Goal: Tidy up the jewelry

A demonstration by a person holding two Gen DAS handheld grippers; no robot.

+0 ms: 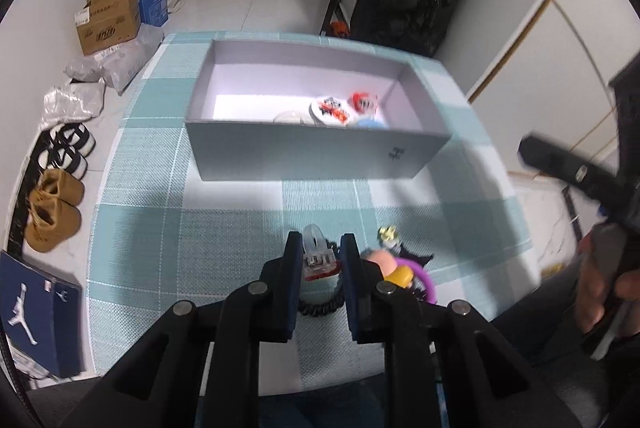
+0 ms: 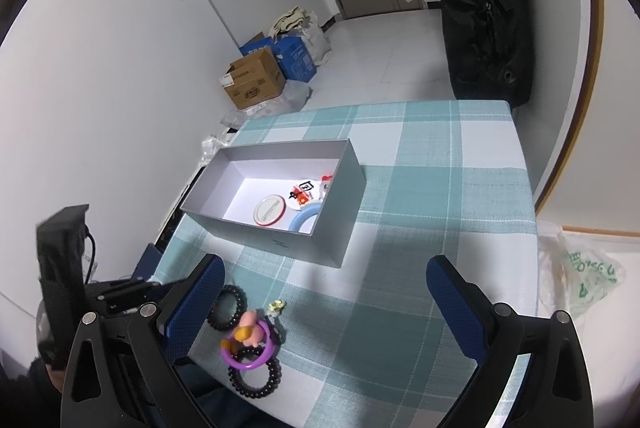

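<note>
In the left wrist view my left gripper is shut on a small clear trinket with a red base, held just above the checked tablecloth. Under it lies a black coil hair tie. To its right are a pink and yellow figure on a purple ring and a small yellow charm. My right gripper is open with nothing between its fingers, above the cloth near the purple ring, two black coil ties and the charm. The grey box holds several trinkets and a blue ring.
The table's left edge runs close beside the box. On the floor are cartons, shoes and a blue shoebox. A black bag stands behind the table and a plastic bag lies to its right. A hand holds the right gripper.
</note>
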